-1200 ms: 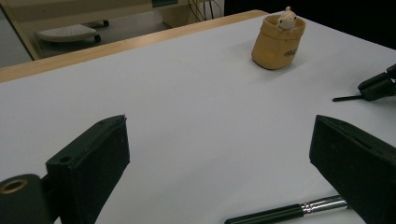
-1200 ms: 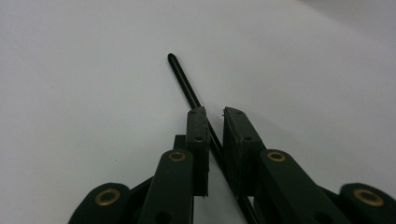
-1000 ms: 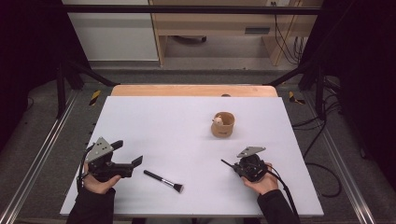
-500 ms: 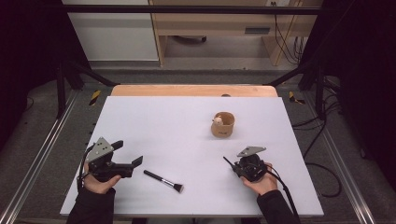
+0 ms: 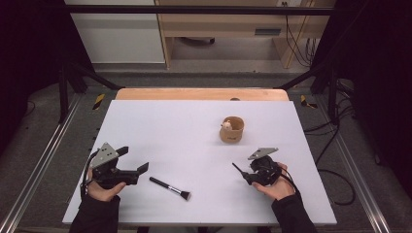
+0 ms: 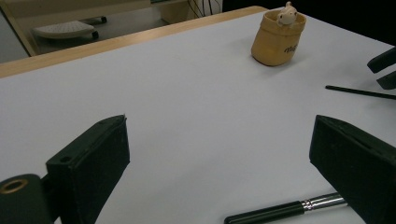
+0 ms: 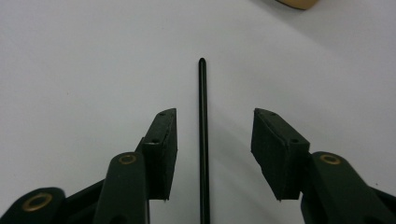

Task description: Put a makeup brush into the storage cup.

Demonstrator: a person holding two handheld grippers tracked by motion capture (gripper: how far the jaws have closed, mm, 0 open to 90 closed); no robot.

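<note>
On the white table (image 5: 160, 126), the right gripper's (image 7: 214, 140) jaws have just been opening around a thin black stick (image 7: 202, 140).

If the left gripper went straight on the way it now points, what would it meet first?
Probably the tan cup with a small figure in it, far across the table. The left gripper has open jaws; the brush handle lies low, beside its line.

The place looks like a lab recording booth: a bare white desk (image 5: 160, 126) sits inside a black metal frame (image 5: 194, 9) with dark drapes, floor rails (image 5: 36, 170), loose cables (image 5: 296, 43) and hazard-striped tape (image 5: 98, 100) on the grey floor.
</note>
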